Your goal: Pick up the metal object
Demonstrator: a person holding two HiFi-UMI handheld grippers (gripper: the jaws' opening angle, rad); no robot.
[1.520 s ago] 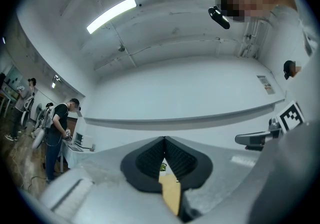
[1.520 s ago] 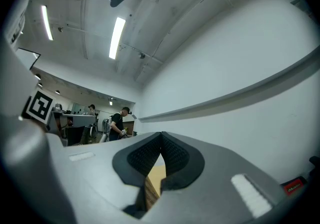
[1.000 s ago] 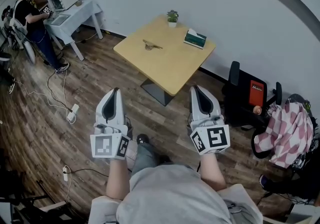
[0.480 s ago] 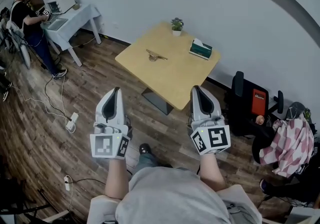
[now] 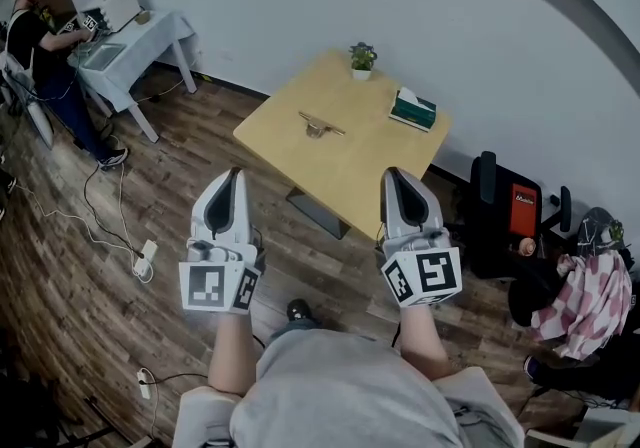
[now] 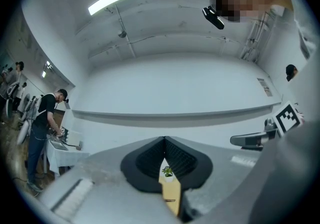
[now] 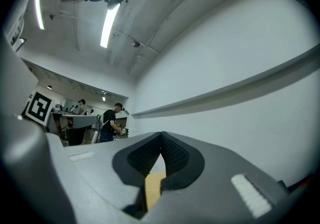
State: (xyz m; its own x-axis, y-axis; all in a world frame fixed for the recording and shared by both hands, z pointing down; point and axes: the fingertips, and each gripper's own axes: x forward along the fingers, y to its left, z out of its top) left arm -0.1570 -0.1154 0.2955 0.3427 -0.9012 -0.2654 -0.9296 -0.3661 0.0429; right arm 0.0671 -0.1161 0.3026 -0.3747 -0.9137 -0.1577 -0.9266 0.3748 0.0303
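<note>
Head view: the left gripper (image 5: 233, 178) and right gripper (image 5: 391, 176) are held out side by side above the wooden floor (image 5: 150, 166), short of the square wooden table (image 5: 370, 166). The metal object (image 5: 320, 124) lies near the table's middle, well apart from both grippers. A small potted plant (image 5: 361, 58) and a tissue box (image 5: 413, 109) sit nearer the wall.

Left gripper view: the jaws are pressed together with nothing held. A sliver of table and the plant (image 6: 167, 172) shows below the tips.

Right gripper view: these jaws also meet, empty, with a strip of tabletop (image 7: 152, 190) beneath.
</note>
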